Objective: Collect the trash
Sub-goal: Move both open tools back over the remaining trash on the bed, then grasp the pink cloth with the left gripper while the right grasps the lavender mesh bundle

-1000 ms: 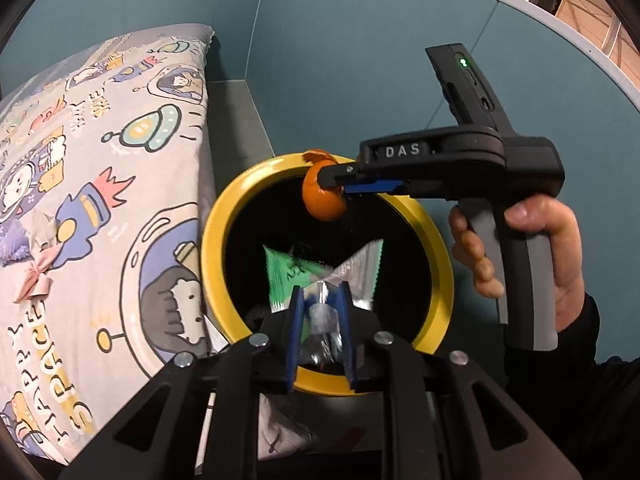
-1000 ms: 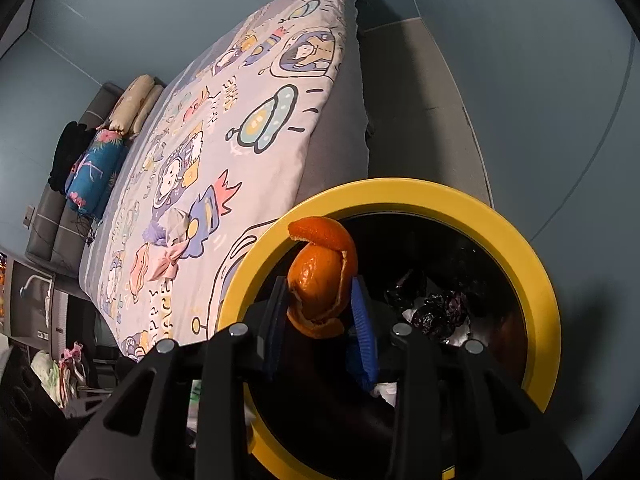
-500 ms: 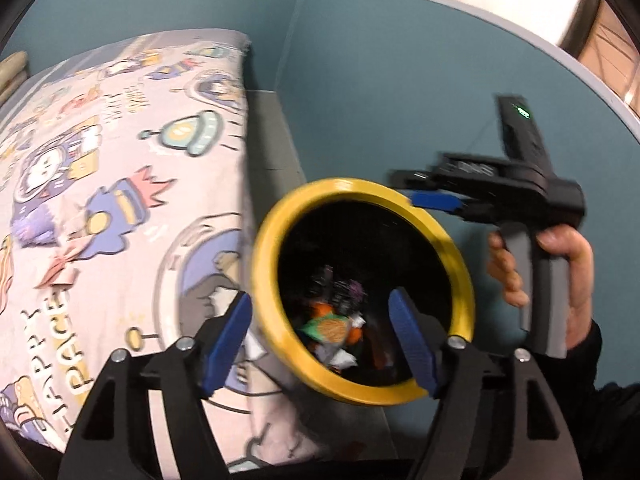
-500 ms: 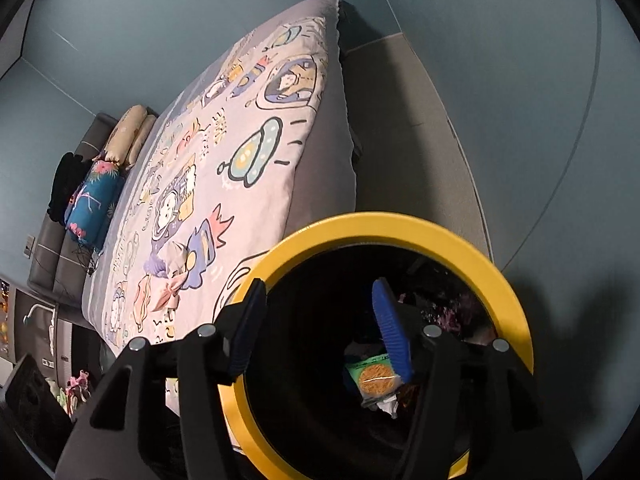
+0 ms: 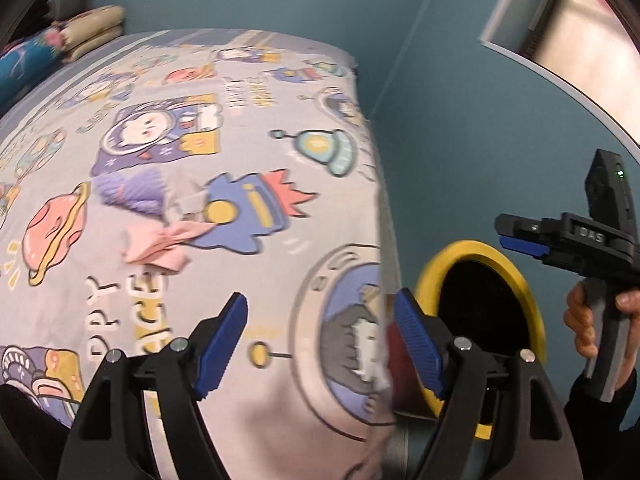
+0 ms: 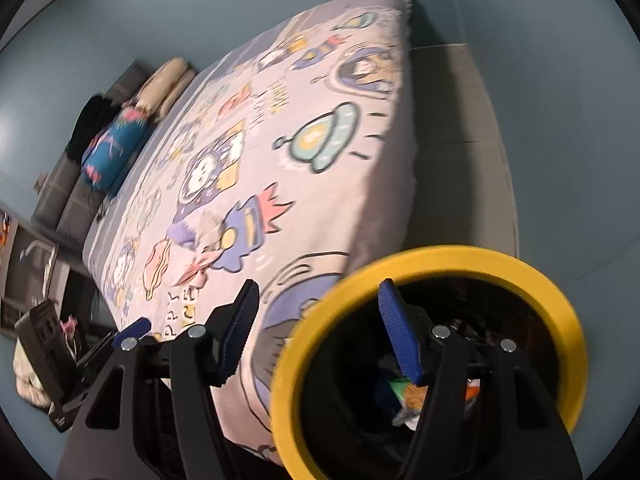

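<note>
- Both views are dim and bluish, with heavy fisheye bending and black corners.
- Pale light glares through a window at the upper right of the left view.
- Motion blur smears the bedspread and the yellow bin rim.
- The bin's inside is dark.

both grippers are black frames with triangular cut-outs, silver screws at the pivots and ribbed blue pads on the fingers: the left gripper and the right gripper look alike. seen from the left wrist, the right one has a grey handle, white "das" lettering and a small green light. the hand gripping it comes out of a black sleeve.
</note>
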Available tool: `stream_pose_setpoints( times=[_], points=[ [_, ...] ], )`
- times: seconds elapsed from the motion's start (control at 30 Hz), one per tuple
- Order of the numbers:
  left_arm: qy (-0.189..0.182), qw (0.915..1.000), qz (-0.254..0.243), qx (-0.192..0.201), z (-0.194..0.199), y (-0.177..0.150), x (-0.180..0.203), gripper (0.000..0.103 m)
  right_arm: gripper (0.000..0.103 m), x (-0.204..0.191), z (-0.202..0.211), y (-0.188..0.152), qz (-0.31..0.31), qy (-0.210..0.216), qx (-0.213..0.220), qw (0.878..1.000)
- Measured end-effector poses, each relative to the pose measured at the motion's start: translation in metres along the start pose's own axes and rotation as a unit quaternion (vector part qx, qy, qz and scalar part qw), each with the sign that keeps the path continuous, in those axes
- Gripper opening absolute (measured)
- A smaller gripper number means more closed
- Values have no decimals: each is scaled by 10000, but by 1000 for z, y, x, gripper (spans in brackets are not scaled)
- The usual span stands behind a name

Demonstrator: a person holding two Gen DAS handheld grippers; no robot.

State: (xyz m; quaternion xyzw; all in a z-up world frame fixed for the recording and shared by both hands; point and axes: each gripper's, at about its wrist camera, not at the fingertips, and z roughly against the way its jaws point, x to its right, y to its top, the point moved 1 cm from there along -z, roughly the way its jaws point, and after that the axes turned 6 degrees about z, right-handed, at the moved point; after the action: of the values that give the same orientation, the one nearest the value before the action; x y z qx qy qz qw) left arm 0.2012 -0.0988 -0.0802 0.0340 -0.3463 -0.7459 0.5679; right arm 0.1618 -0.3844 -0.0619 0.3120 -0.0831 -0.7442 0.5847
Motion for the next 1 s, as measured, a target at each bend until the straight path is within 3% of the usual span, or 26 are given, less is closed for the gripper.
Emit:
stream_pose_setpoints(
  times=[0.3, 0.53, 0.87, 1.0],
  points=[
    [448, 9960, 761, 143, -13, 16, -80, 72, 61, -76, -84, 46, 835, 372, -758, 9929],
    [796, 9874, 1339, 285, -34, 28, -132, 72, 63, -154, -158, 80, 1782, 424, -1479, 9719],
    [668, 9788, 1915, 275, -74, 41, -165, 72, 63, -232, -262, 110, 2560, 464, -2396, 9354],
    [535, 9731, 2214, 339, -83, 41, -174, 72, 63, -251, -288, 118, 2673, 429, -2626, 9262]
  ],
)
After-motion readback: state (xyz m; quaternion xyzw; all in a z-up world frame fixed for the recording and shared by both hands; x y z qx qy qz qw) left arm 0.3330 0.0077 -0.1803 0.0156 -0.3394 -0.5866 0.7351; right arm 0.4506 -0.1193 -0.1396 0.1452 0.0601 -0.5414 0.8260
